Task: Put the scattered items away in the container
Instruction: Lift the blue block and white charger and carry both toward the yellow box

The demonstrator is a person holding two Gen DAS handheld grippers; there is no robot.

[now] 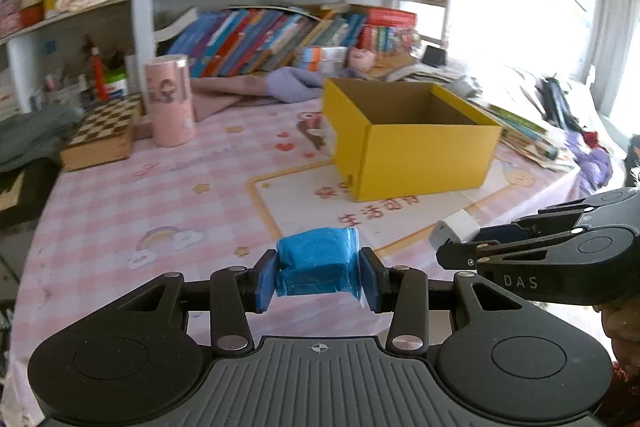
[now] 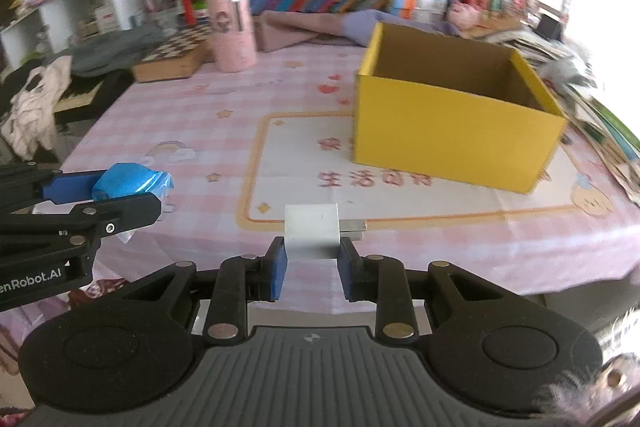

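Where legible, hand-held gripper (image 1: pixel 456 254) reads "DAS".

Blurred beyond reading: book spines (image 1: pixel 276 39) on the shelf at upper centre. Washed out by glare: window (image 1: pixel 532 7) at upper right. Hidden behind its near wall: floor of the yellow box (image 2: pixel 452 131). Cut off at left edge: left gripper (image 2: pixel 120 195) body.

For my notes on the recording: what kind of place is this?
Probably a home study or child's room: crowded bookshelves, a pink cartoon tablecloth and a chessboard beside it.
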